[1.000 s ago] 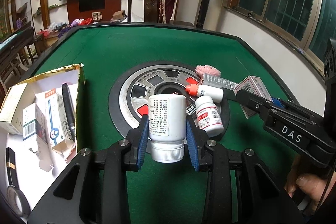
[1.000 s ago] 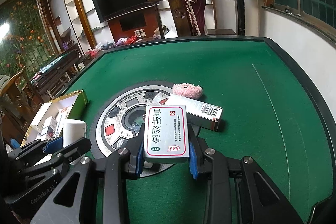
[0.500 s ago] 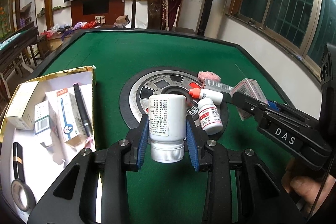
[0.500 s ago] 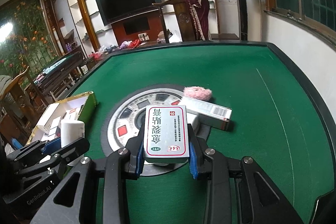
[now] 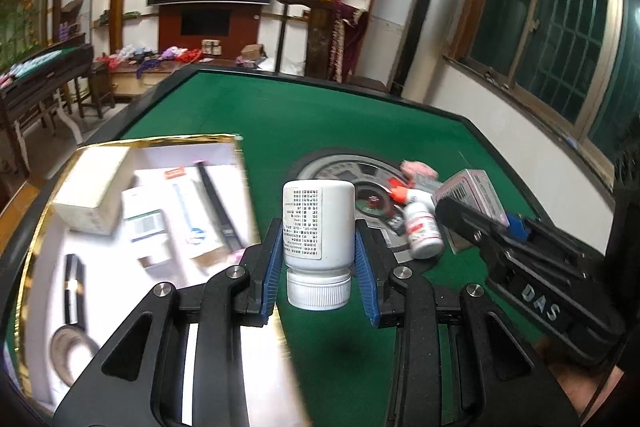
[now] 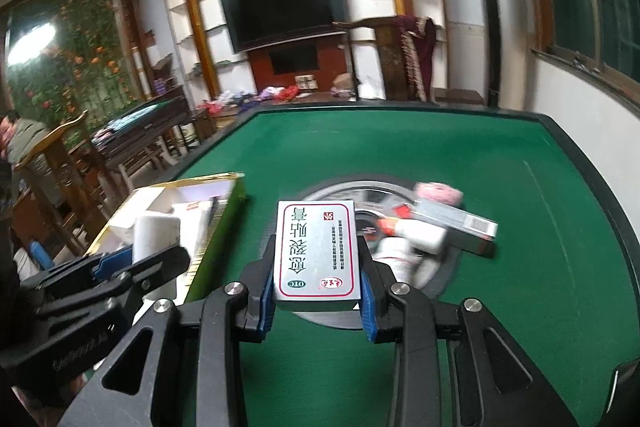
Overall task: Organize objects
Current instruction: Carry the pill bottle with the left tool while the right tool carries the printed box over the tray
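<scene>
Up off the felt, a white pill bottle (image 5: 319, 223) sits cap-toward-the-camera in the left gripper (image 5: 319, 259), whose blue pads press on its two sides; it hangs over the green table (image 5: 280, 115) just beside the near right edge of an open gold-rimmed box (image 5: 160, 143). Beside it, the right gripper (image 6: 318, 291) is clamped on a flat silver medicine box (image 6: 318, 251) with a red-bordered label, held face up above the table's round centre panel (image 6: 344, 187). Inside the gold-rimmed box lie a cream carton (image 5: 92, 195), a white barcode carton (image 5: 146, 227), a long white-and-blue box (image 5: 188, 211), a black pen (image 5: 218, 207), a black tube (image 5: 74, 283) and a roll of tape (image 5: 70, 351), all blurred. On the centre panel, right of the bottle, rest a small white bottle with a red label (image 5: 422, 235), a dropper bottle with a red cap (image 5: 408, 193), a pink fuzzy item (image 5: 418, 169) and a long grey carton (image 6: 460, 223). A hand (image 5: 580, 395) shows at the lower right, under the right gripper's body.
</scene>
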